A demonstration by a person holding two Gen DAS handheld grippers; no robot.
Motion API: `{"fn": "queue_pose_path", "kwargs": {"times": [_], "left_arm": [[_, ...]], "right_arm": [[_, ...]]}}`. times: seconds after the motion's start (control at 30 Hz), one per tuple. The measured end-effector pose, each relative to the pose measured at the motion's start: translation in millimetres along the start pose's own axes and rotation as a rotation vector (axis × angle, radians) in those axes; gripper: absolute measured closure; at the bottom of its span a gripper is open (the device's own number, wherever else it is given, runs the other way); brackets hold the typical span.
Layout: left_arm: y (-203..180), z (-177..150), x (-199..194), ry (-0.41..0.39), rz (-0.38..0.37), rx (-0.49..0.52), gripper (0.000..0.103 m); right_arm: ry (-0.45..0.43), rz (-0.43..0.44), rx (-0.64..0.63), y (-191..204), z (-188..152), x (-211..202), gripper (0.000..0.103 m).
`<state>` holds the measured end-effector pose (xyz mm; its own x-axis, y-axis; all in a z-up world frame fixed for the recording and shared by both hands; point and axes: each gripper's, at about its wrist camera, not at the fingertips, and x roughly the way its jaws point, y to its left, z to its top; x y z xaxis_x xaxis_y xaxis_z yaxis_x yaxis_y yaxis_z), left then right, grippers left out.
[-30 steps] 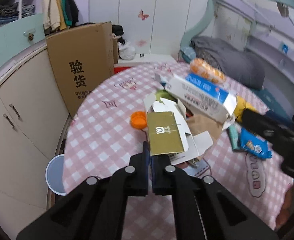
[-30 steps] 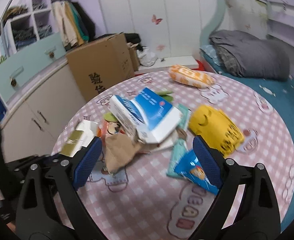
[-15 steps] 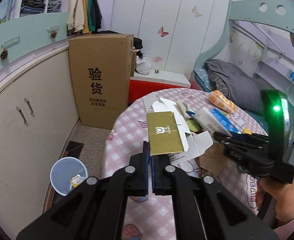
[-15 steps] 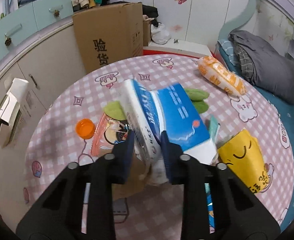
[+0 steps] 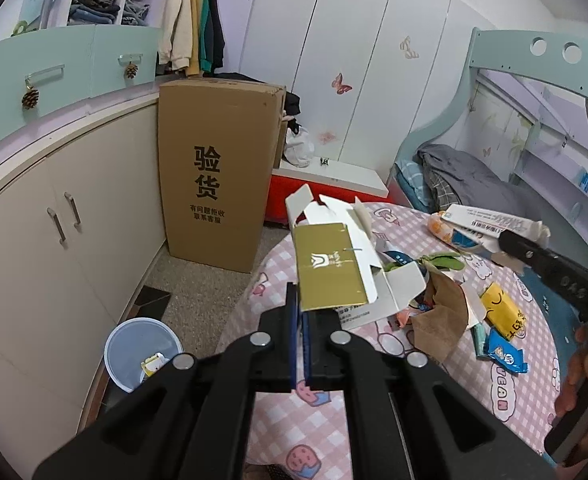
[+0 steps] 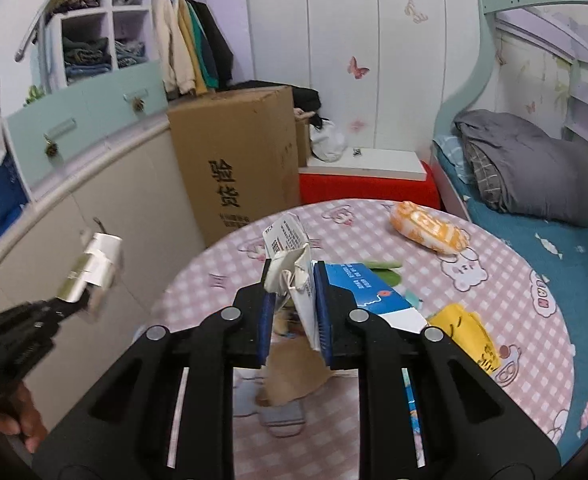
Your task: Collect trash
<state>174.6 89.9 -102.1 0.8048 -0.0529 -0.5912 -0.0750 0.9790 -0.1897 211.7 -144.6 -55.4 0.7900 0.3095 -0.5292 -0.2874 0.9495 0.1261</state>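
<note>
Left gripper [image 5: 299, 320]: jaws pinched on flattened gold-and-white carton [image 5: 335, 270], held over table edge. Right gripper [image 6: 294, 304]: jaws closing, squeezing crumpled blue-and-white carton [image 6: 325, 292] above pink checked table [image 6: 513, 360]. You carry both toward blue waste bin [image 5: 144, 354] on floor; release only when directly over rim. Wrappers remain on table.

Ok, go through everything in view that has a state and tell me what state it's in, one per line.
Left gripper: shut on the gold carton.
Gold carton: flattened, flaps open, held up off the table.
Right gripper: jaws closing, blue-and-white box between the pads.
Blue-and-white box: crumpled at the held end, lifted.
Trash bin: uncovered, on the floor, a wrapper inside.
Brown cardboard box: upright, closed.
Cabinet doors: shut.
</note>
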Motion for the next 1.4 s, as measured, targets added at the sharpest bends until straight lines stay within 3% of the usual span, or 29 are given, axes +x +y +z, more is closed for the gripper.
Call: {"fn": "queue_pose_path", "kwargs": {"times": [0.27, 0.53, 1.03, 1.4], "left_arm": [[8.4, -5.6, -20.3, -0.018, 0.033, -0.003, 0.101], [-19.1, -21.8, -45.8, -0.013, 0.038, 0.04, 0.101], [-71.1, -43.9, -101.8, -0.056, 0.116, 0.1, 0.101], [-99.1, -54.9, -113.7, -0.055, 0.142, 0.142, 0.101]], "right_arm": [[0.008, 0.11, 0.046, 42.8, -20.7, -23.6, 0.084], [0.014, 0.17, 0.062, 61.3, -46.9, -49.7, 0.084], [-0.04, 0.245, 0.191, 18.4, -75.7, -92.8, 0.084], [-0.065, 0.271, 0.23, -0.2, -84.7, -107.3, 0.084]]}}
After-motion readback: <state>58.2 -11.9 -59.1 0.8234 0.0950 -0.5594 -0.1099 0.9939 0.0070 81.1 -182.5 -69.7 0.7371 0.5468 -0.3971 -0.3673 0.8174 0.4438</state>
